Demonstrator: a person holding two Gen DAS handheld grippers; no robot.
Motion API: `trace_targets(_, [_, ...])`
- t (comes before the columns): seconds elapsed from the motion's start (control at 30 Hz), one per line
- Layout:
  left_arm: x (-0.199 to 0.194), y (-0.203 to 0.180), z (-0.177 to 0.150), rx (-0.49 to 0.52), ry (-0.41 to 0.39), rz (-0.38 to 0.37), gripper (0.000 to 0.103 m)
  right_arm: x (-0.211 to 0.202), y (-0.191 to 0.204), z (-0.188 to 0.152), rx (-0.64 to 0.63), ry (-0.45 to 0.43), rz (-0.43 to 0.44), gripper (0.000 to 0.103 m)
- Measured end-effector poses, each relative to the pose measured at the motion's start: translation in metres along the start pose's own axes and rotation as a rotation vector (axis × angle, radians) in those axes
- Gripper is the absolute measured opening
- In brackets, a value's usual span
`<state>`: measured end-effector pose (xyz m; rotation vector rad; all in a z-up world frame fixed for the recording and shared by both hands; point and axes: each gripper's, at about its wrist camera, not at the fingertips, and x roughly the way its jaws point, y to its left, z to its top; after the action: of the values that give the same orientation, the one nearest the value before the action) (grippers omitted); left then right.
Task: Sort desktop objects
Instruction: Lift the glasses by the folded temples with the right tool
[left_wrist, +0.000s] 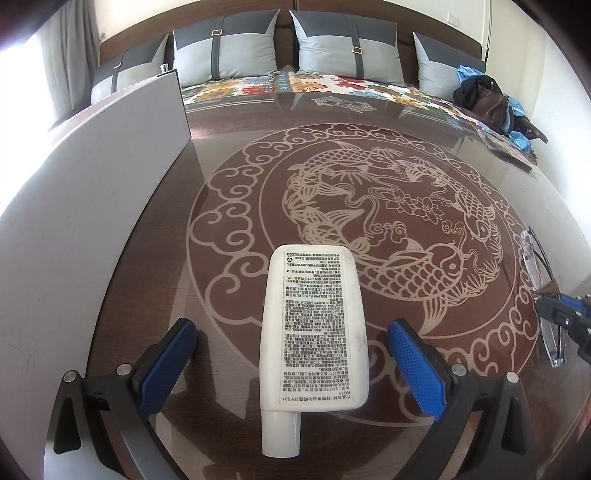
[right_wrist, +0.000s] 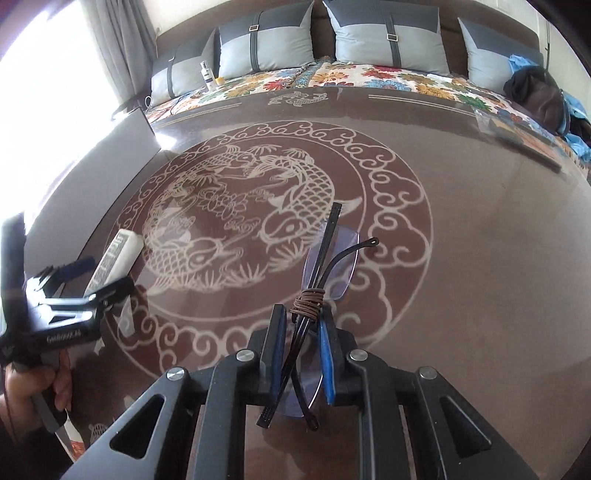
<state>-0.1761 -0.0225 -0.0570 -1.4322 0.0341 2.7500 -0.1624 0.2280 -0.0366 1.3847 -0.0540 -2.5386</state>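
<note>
A white tube (left_wrist: 314, 332) with printed text lies flat on the brown fish-patterned table (left_wrist: 236, 155), cap toward me. My left gripper (left_wrist: 291, 325) is open, its blue pads on either side of the tube and apart from it. In the right wrist view my right gripper (right_wrist: 303, 317) is shut on folded rimless glasses (right_wrist: 332, 266), pinching the dark temples just below a brown cord (right_wrist: 308, 301) wound around them. The lenses stick out ahead of the fingers. The left gripper (right_wrist: 74, 284) and the tube (right_wrist: 114, 258) appear at the left, a hand (right_wrist: 33, 387) holding the grip.
A grey upright board (left_wrist: 92, 184) runs along the table's left side. Behind the table is a bench with grey cushions (left_wrist: 225, 51) and a floral cover (right_wrist: 388, 79). A dark bag (left_wrist: 487, 99) sits at the back right, a small bottle (right_wrist: 207, 74) at the back left.
</note>
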Motion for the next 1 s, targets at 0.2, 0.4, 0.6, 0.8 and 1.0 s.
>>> trace_targets(0.2, [0.0, 0.0, 0.0, 0.0, 0.0, 0.0, 0.103, -0.026, -0.005, -0.042, 0.032, -0.086, -0.061, 0.039])
trace_targets(0.4, [0.0, 0.0, -0.001, 0.0, -0.001, 0.0, 0.103, -0.023, 0.014, -0.053, -0.017, -0.075, -0.166, 0.084])
trace_targets(0.6, [0.0, 0.001, -0.001, 0.0, -0.001, -0.001, 0.103, -0.018, 0.008, -0.052, 0.006, -0.048, -0.203, 0.099])
trace_targets(0.8, [0.0, 0.001, -0.001, 0.0, -0.001, -0.001, 0.103, -0.016, 0.006, -0.051, 0.014, -0.041, -0.213, 0.103])
trace_targets(1.0, [0.0, 0.001, -0.001, 0.0, -0.001, -0.001, 0.103, -0.016, 0.006, -0.051, 0.015, -0.04, -0.216, 0.103])
